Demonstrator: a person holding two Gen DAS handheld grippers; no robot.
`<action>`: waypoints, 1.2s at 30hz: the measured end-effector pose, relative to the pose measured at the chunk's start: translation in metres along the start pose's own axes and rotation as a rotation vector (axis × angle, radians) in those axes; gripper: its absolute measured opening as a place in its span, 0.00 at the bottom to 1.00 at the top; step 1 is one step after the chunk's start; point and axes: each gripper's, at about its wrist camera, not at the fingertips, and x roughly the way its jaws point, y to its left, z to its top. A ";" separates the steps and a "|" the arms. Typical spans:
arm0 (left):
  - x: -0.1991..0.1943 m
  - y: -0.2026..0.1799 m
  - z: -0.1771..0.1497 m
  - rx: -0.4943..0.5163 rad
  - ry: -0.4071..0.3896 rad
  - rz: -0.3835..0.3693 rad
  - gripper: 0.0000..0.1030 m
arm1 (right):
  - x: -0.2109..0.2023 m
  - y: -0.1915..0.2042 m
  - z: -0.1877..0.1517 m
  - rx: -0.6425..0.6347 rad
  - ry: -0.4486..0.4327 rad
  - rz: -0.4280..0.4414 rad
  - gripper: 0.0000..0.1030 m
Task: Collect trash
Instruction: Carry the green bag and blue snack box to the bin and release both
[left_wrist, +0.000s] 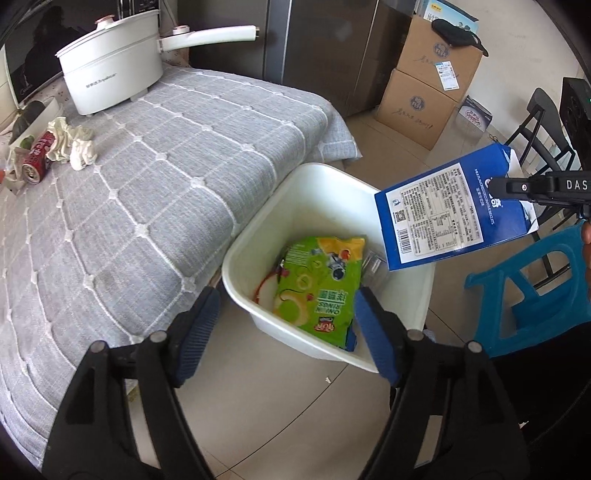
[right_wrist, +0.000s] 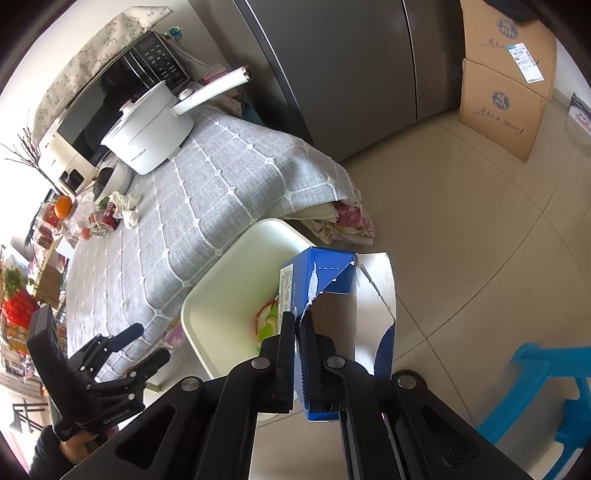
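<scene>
Clamped on the torn top edge of a blue cardboard milk carton (right_wrist: 325, 280), the right gripper (right_wrist: 297, 325) had its two black fingers pressed together with only the carton wall between them. In the left wrist view that carton (left_wrist: 448, 206) hung tilted, label side up, above the 3 o'clock rim of a white rectangular plastic bin (left_wrist: 325, 173) that stood on the tiled floor just beside the table. Inside the bin lay a green onion-rings snack bag (left_wrist: 319, 284) with some clear plastic next to it.

Left gripper (left_wrist: 284, 314) hovered near the bin's 6 o'clock edge, its blue-padded fingers spread wide and holding nothing.

At 9 o'clock from the bin ran the table under a grey quilted cloth (left_wrist: 147, 192). Far along it, toward 10 o'clock, a red drink can (left_wrist: 37, 157) lay on its side, touching a heap of crumpled white tissue (left_wrist: 72, 142). Beyond those, at 11 o'clock, stood a white electric pot with a long handle (left_wrist: 114, 70). A blue plastic stool (left_wrist: 532, 288) sat at 3 o'clock from the bin, and stacked brown cardboard boxes (left_wrist: 428, 85) rose at 1 o'clock against the wall.
</scene>
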 end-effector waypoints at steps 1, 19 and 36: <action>-0.005 0.004 -0.001 -0.007 -0.002 0.010 0.77 | 0.001 0.002 0.000 -0.002 0.003 0.000 0.04; -0.044 0.044 -0.028 -0.051 -0.023 0.118 0.86 | 0.049 0.055 0.006 -0.069 0.091 -0.039 0.11; -0.062 0.070 -0.034 -0.091 -0.063 0.173 0.96 | 0.042 0.101 0.012 -0.102 0.033 -0.010 0.63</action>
